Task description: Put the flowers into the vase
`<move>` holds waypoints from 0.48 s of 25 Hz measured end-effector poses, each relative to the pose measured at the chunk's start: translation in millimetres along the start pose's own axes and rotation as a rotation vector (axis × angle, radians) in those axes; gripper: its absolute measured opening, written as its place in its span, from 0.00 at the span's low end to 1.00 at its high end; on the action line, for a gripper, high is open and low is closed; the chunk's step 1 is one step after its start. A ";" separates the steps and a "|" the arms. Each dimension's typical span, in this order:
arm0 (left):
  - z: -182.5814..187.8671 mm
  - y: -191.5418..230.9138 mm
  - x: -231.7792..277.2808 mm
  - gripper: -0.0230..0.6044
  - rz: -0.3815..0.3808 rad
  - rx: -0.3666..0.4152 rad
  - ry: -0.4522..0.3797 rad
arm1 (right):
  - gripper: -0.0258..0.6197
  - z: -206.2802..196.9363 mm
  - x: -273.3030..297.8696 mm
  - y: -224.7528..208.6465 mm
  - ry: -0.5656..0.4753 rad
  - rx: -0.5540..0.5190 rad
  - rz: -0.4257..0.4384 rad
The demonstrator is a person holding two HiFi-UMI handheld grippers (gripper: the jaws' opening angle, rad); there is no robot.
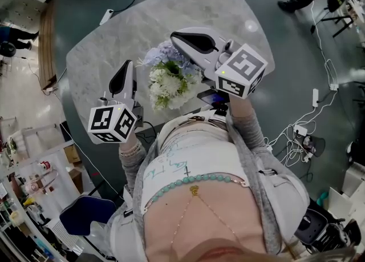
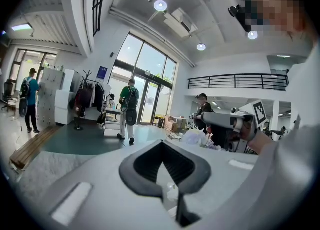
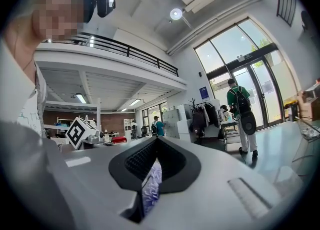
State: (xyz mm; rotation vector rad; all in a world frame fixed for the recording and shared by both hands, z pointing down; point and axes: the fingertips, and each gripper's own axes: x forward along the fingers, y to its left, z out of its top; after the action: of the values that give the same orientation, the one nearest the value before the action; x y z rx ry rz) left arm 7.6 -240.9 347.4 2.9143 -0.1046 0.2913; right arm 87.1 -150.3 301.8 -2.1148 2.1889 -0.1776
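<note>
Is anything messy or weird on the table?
Nothing looks spilled or broken on the table. One odd bit: a purple bloom of the flowers is pinched between the jaws of the right gripper, so it might get squashed.

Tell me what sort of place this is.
Probably a big open lobby or lab hall: tall glass entrance doors, a railed mezzanine, and loose cables beside a marble table.

The right tool covers part of the flowers; I cannot see what holds their stems.
</note>
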 end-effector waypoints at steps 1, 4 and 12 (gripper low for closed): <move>-1.2 -0.6 0.2 0.04 -0.003 0.000 0.002 | 0.08 -1.1 -0.7 0.4 0.001 -0.001 -0.001; -3.7 -2.3 -0.3 0.04 -0.012 0.002 0.004 | 0.08 -2.7 -3.0 3.4 0.002 -0.004 -0.002; -3.6 12.6 -8.0 0.04 -0.042 -0.002 0.004 | 0.08 -4.9 11.3 16.9 0.014 -0.017 -0.014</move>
State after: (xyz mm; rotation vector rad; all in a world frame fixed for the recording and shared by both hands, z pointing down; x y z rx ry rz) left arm -2.0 -252.0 351.8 2.9092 -0.0426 0.2903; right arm 69.3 -161.0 304.3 -2.1447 2.1913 -0.1763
